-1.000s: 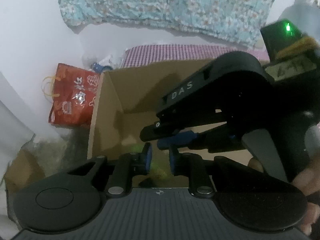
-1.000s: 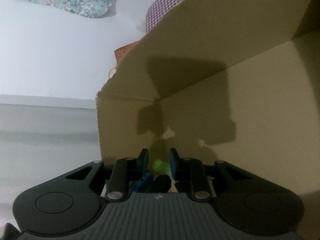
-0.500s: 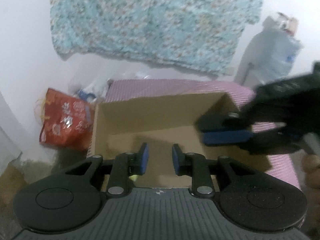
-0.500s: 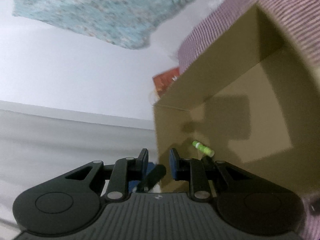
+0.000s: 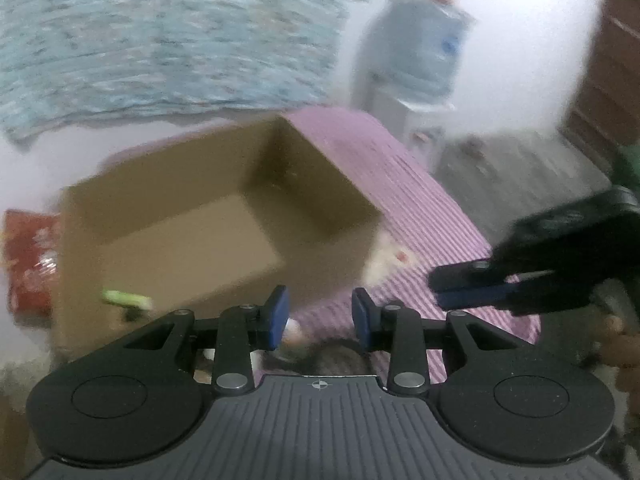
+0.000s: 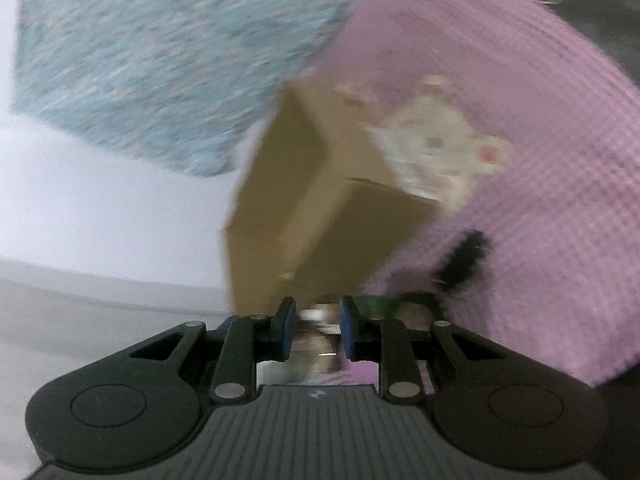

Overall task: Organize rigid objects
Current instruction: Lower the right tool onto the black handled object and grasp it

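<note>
An open cardboard box (image 5: 168, 216) stands on a purple checked cloth (image 5: 420, 208). A small green tube (image 5: 126, 299) lies inside near its front left corner. My left gripper (image 5: 320, 312) is open and empty, above the box's near right edge. My right gripper (image 6: 314, 322) is open and empty, back from the box (image 6: 304, 208); it also shows in the left wrist view (image 5: 468, 284) at the right, over the cloth. Both views are blurred by motion.
A white patterned item (image 6: 436, 156) lies on the cloth (image 6: 540, 200) beside the box, and a dark object (image 6: 464, 256) lies nearer. A red bag (image 5: 28, 256) sits left of the box. A water dispenser (image 5: 424, 60) stands at the back right.
The right gripper let go of the green tube in the box and pulled out to the right. Both grippers drew back and swung right; the box now sits farther off.
</note>
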`<move>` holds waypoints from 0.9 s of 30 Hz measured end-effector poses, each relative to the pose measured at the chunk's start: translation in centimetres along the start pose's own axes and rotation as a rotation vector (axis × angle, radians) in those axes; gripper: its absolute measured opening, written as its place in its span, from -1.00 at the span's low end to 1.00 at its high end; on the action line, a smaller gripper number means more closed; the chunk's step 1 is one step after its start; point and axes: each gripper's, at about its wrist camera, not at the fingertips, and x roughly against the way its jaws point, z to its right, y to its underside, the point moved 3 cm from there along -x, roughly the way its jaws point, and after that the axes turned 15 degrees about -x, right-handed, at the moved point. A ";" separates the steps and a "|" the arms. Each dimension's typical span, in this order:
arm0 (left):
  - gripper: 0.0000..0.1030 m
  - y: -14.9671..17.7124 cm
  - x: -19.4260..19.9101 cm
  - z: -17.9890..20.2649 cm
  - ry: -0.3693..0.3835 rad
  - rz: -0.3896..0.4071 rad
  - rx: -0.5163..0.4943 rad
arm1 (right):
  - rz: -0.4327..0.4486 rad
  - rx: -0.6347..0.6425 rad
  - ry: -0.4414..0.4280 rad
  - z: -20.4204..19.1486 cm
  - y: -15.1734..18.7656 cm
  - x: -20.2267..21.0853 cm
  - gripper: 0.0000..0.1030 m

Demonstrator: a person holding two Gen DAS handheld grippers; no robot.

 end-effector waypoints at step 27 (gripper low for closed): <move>-0.39 0.9 -14.3 6.0 0.131 -0.267 -0.241 | 0.023 -0.214 0.096 8.2 -5.9 -8.8 -0.50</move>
